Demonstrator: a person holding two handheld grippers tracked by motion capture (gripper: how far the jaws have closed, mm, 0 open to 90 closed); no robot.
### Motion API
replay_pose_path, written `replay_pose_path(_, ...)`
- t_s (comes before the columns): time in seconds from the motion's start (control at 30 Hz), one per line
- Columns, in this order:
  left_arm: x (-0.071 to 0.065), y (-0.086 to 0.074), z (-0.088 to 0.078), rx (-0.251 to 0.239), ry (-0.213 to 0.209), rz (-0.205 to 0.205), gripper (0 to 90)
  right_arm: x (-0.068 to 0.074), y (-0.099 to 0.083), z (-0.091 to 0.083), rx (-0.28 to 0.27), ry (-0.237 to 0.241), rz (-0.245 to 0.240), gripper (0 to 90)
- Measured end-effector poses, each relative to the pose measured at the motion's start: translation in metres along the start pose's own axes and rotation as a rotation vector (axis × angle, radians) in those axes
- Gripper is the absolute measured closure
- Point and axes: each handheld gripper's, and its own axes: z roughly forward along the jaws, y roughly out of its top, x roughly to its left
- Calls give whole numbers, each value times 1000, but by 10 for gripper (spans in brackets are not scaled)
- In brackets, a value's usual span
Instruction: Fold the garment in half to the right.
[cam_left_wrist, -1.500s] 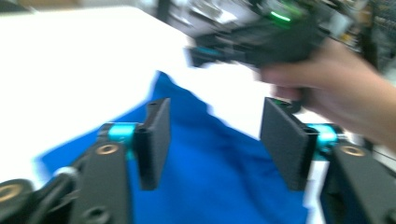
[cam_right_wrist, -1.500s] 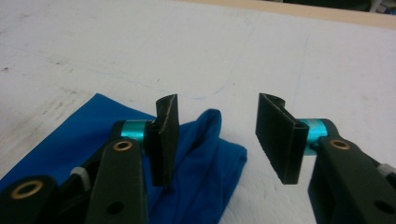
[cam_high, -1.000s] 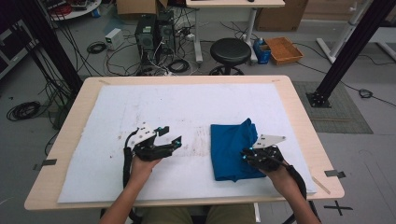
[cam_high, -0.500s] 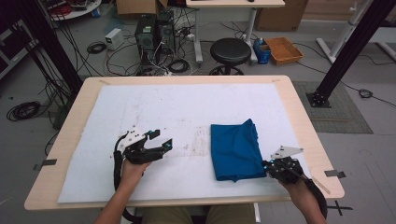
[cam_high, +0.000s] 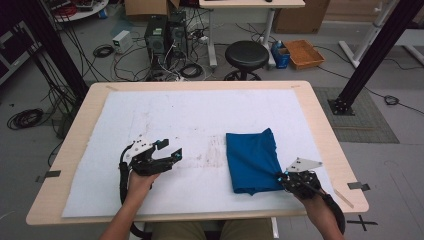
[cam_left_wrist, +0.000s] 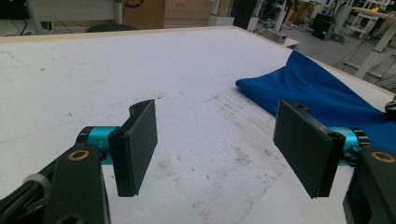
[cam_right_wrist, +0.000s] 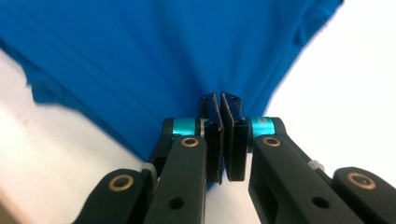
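High view: stained white mat (cam_high: 200, 125), cluttered floor (cam_high: 150, 55).

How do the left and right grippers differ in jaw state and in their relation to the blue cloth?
The left gripper stands open over the bare white mat, apart from the blue cloth. The right gripper is shut, having just closed, at the cloth's near right corner, apparently pinching it. Both are hand-held, black, with teal fittings.

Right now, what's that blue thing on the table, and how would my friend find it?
Look at the big wooden table covered by a white sheet. On the sheet's right half lies a folded blue cloth, close to the edge where the person sits. It is the one soft, brightly coloured thing there, and the right tongs are shut on its near right corner, while the left tongs stand open over bare sheet.
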Motion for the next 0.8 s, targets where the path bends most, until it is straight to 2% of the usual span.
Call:
replay_pose_path(0.1,1,0,-1,4,1,4,305,-5,-8,-5,19,3,24,876)
replay_pose_path(0.17,1,0,0,8,-3,4,305,-9,-9,-4,41,46,76,678)
replay_pose_path(0.2,0,-1,1,10,-2,1,305,-11,-7,-5,21,42,96,599)
replay_pose_path(0.23,0,-1,2,10,-1,1,305,-14,-4,-6,-15,50,119,573)
replay_pose_path(0.3,0,-1,2,17,-2,2,305,-19,7,-7,-99,31,149,507)
replay_pose_path(0.33,0,-1,2,20,0,3,306,-23,15,-5,-128,14,159,511)
replay_pose_path(0.4,0,-1,2,22,-3,-1,305,-33,33,3,-160,-41,179,504)
replay_pose_path(0.5,1,-1,2,19,0,-6,305,-50,66,29,-183,-78,216,476)
replay_pose_path(0.57,2,-2,2,21,-2,-11,305,-61,83,51,-149,-90,237,479)
replay_pose_path(0.63,3,-2,2,23,-1,-12,306,-70,94,73,-72,-94,267,506)
replay_pose_path(0.7,3,-3,2,30,-4,-12,305,-76,98,88,-16,-90,249,786)
replay_pose_path(0.73,3,-4,2,34,-6,-12,305,-77,99,92,2,-121,233,858)
replay_pose_path(0.77,3,-4,2,33,-4,-12,306,-78,99,94,-7,-132,235,869)
replay_pose_path(0.8,3,-4,2,34,-5,-14,306,-79,99,94,-49,-148,238,869)
